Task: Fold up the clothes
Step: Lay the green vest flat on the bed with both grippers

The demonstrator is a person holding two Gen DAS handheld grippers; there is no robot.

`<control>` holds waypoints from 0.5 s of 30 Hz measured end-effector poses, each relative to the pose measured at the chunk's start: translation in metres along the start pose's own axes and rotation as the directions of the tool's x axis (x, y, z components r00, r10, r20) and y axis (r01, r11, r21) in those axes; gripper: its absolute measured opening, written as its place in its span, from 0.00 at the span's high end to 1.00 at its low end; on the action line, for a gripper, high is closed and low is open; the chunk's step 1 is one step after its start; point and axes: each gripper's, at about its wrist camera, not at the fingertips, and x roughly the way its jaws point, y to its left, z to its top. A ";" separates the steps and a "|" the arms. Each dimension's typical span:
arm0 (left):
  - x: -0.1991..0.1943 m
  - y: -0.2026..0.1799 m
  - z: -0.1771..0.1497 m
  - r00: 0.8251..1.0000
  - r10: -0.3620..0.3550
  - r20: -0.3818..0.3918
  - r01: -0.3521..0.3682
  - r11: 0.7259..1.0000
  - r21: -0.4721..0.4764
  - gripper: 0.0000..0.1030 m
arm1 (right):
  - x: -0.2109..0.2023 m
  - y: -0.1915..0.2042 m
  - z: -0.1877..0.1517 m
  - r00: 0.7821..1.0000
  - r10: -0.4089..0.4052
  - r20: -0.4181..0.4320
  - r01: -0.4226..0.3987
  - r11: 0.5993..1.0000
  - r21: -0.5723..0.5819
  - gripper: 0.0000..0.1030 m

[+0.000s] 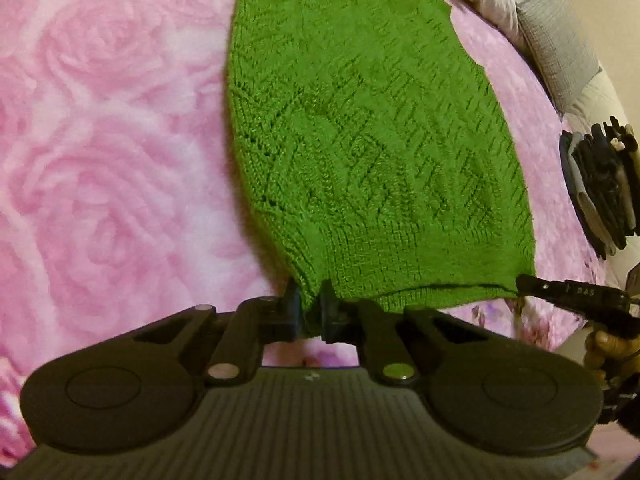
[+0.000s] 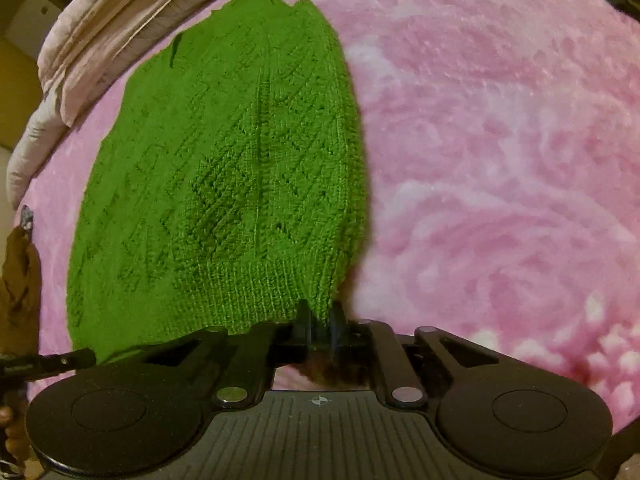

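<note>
A green knitted sweater (image 1: 360, 140) lies flat on a pink rose-patterned blanket (image 1: 100, 160), its ribbed hem toward me. My left gripper (image 1: 309, 300) is shut on the hem's left corner, green knit pinched between its pads. In the right wrist view the same sweater (image 2: 224, 184) stretches away, and my right gripper (image 2: 320, 316) is shut on the hem's right corner. The right gripper's fingers (image 1: 568, 292) also show at the right edge of the left wrist view, at the hem's other corner. The left gripper's fingers (image 2: 52, 360) reach the hem at the lower left of the right wrist view.
Pale crumpled bedding (image 2: 92, 36) lies along the far edge of the blanket (image 2: 500, 160). Grey and beige cushions (image 1: 560, 48) sit at the far right. A dark stack of items (image 1: 600, 188) stands at the right edge. A brown cloth (image 2: 20, 276) hangs at the left.
</note>
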 end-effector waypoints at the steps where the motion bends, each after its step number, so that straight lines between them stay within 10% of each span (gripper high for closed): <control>1: -0.008 -0.003 -0.002 1.000 -0.004 0.017 0.004 1.000 0.011 0.95 | -0.005 0.001 0.002 1.000 -0.005 -0.003 0.005 1.000 -0.026 0.97; 15: -0.009 -0.007 -0.028 1.000 0.016 0.008 -0.016 1.000 -0.005 0.95 | -0.018 -0.019 -0.007 0.999 -0.013 -0.035 0.009 0.995 -0.101 0.95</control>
